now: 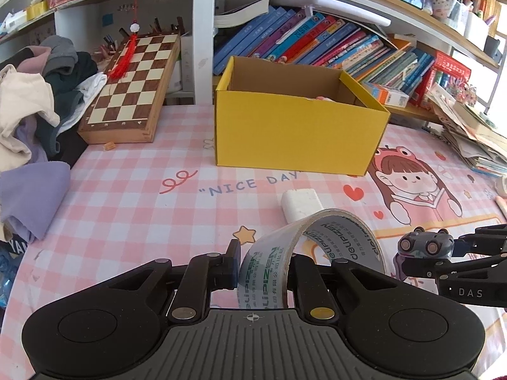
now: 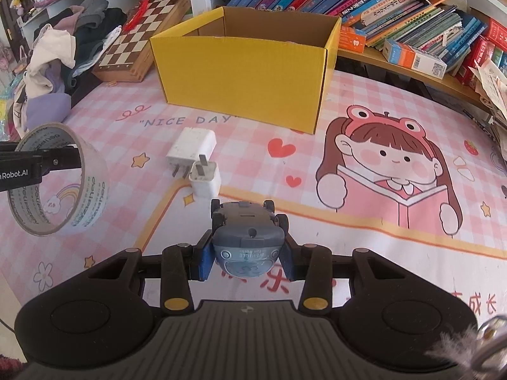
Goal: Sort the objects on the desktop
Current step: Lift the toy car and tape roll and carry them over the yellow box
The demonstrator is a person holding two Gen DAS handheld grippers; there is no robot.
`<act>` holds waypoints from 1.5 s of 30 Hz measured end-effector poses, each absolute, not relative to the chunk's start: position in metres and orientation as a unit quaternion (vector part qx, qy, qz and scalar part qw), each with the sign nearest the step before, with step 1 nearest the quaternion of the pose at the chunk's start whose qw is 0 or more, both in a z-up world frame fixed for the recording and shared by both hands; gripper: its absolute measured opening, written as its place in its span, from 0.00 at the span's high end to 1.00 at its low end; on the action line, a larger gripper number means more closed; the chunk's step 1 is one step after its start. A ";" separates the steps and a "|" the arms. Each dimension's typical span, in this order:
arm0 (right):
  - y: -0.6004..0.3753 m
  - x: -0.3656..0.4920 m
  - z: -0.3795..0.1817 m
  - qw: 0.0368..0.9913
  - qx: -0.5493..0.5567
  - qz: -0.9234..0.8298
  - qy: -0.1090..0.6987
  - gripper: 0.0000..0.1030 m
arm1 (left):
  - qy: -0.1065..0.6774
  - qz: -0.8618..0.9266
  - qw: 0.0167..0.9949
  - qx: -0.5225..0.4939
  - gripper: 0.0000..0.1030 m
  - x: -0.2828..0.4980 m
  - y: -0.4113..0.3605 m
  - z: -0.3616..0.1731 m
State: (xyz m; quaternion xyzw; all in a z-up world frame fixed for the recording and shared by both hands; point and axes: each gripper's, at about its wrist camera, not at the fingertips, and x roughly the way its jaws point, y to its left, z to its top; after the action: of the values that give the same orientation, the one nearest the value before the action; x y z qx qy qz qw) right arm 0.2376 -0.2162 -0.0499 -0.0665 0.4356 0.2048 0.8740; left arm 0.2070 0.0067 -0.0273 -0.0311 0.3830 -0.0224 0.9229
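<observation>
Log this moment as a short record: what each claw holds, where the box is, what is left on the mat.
left claw: shut on the tape roll, gripping its wall
right claw: shut on the toy car, wheels up
box: yellow, open top, standing on the mat behind both claws
left on mat: two white chargers, touching each other, in front of the box

Pink checks, yellow box

The surface (image 2: 364,101) has pink and white squares. The box (image 2: 240,79) is yellow, the toy car (image 2: 245,231) grey-blue, the two chargers (image 2: 191,145) white, the chessboard (image 1: 130,79) brown and cream.
</observation>
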 end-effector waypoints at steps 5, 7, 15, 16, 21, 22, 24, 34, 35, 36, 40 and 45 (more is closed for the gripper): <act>-0.217 0.230 -0.046 0.873 -0.072 0.208 0.435 0.62 | 0.379 -0.033 0.925 -0.024 0.87 0.202 0.004 -0.023; -0.217 0.227 -0.045 0.873 -0.072 0.208 0.435 0.62 | 0.376 -0.038 0.926 -0.022 0.87 0.200 0.004 -0.021; -0.217 0.228 -0.028 0.879 -0.070 0.211 0.422 0.62 | 0.361 -0.060 0.931 -0.013 0.87 0.199 0.001 -0.005; -0.218 0.230 -0.025 0.880 -0.070 0.212 0.420 0.62 | 0.357 -0.063 0.932 -0.013 0.87 0.199 0.001 -0.002; -0.215 0.241 -0.005 0.885 -0.080 0.220 0.403 0.62 | 0.339 -0.073 0.938 -0.007 0.87 0.206 0.001 0.015; -0.214 0.243 -0.001 0.886 -0.086 0.222 0.399 0.62 | 0.336 -0.075 0.939 -0.007 0.87 0.208 0.001 0.018; -0.212 0.249 0.008 0.889 -0.094 0.226 0.388 0.62 | 0.328 -0.078 0.941 -0.005 0.87 0.212 0.002 0.025; -0.201 0.283 0.043 0.893 -0.118 0.246 0.356 0.62 | 0.301 -0.081 0.950 0.016 0.87 0.237 0.004 0.049; -0.200 0.287 0.046 0.893 -0.119 0.249 0.356 0.62 | 0.299 -0.080 0.951 0.017 0.87 0.240 0.004 0.051; -0.200 0.291 0.049 0.892 -0.119 0.252 0.355 0.62 | 0.297 -0.080 0.951 0.018 0.87 0.242 0.005 0.053; -0.199 0.308 0.062 0.893 -0.114 0.258 0.352 0.62 | 0.287 -0.077 0.955 0.018 0.87 0.254 0.007 0.064; -0.195 0.329 0.082 0.895 -0.114 0.265 0.339 0.62 | 0.270 -0.074 0.960 0.026 0.87 0.272 0.008 0.079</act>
State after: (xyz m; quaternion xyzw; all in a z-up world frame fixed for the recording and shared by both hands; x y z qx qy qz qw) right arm 0.3288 -0.1953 0.0825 -0.1140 0.3389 0.2652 0.8954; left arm 0.2718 0.0078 0.0795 0.0256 0.2702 -0.0735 0.9597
